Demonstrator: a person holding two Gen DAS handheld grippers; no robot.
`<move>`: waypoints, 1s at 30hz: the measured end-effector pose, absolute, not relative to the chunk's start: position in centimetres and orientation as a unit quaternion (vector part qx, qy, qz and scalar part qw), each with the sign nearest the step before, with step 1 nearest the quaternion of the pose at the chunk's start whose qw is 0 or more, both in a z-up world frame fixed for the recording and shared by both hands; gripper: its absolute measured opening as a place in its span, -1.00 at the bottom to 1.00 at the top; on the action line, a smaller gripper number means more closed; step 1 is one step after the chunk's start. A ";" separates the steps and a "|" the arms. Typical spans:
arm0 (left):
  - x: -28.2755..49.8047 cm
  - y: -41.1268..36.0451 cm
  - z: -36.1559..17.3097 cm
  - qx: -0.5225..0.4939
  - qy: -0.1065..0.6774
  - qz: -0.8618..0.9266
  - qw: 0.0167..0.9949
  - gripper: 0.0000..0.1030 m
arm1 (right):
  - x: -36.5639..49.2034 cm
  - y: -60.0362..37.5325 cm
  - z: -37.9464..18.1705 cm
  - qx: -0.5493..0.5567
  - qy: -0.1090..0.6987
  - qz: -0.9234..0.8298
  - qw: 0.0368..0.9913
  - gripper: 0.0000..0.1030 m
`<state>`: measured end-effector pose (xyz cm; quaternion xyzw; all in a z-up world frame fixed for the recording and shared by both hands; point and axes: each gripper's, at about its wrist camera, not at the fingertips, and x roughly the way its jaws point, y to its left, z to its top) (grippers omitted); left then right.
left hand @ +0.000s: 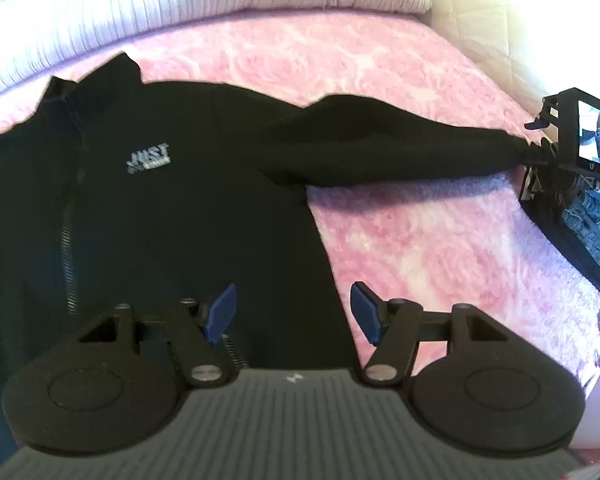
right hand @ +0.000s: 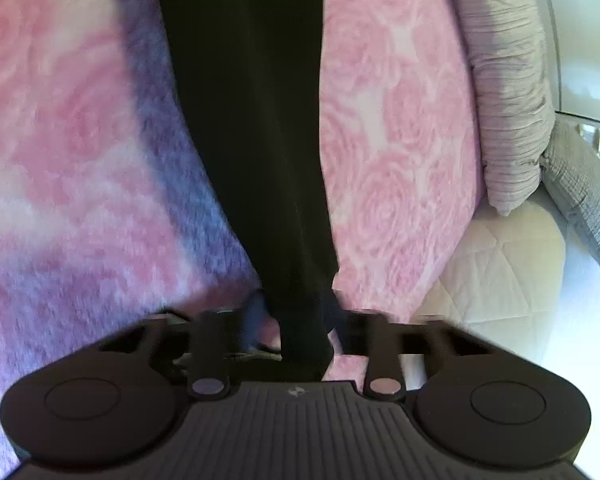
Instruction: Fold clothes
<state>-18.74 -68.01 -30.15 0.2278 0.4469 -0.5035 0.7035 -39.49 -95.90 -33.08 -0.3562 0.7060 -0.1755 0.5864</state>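
My left tool [left hand: 292, 312] hangs spread and empty over the jacket's [left hand: 160, 208] lower hem. The jacket lies flat, front up, on the pink blanket [left hand: 420, 248] of the bed. My right tool [right hand: 296, 320] has the sleeve [right hand: 252, 140] cuff between its fingers, but blur hides whether they pinch it; I cannot tell. Risk as I judge it: if the grip is loose, the cuff slips out mid-fold and the sleeve drops crooked. Pulling too hard could drag the whole jacket askew.

Left gripper [left hand: 292, 312] tilted downward, blue fingers [left hand: 220, 314] apart and empty; right gripper [right hand: 290, 320] blurred.
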 end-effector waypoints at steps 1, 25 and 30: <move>-18.5 -67.5 -29.8 0.228 0.445 -0.501 0.707 0.15 | -39.4 -95.5 -32.9 -0.355 0.702 -0.176 0.592 0.04; 14.6 -33.9 -29.9 0.324 0.416 -0.333 0.782 0.25 | -16.0 -54.8 -25.2 -0.111 0.562 -0.085 0.815 0.46; 23.3 -34.9 -34.3 0.387 0.353 -0.374 0.765 0.25 | -9.5 -45.7 -26.9 -0.095 0.587 -0.105 0.797 0.38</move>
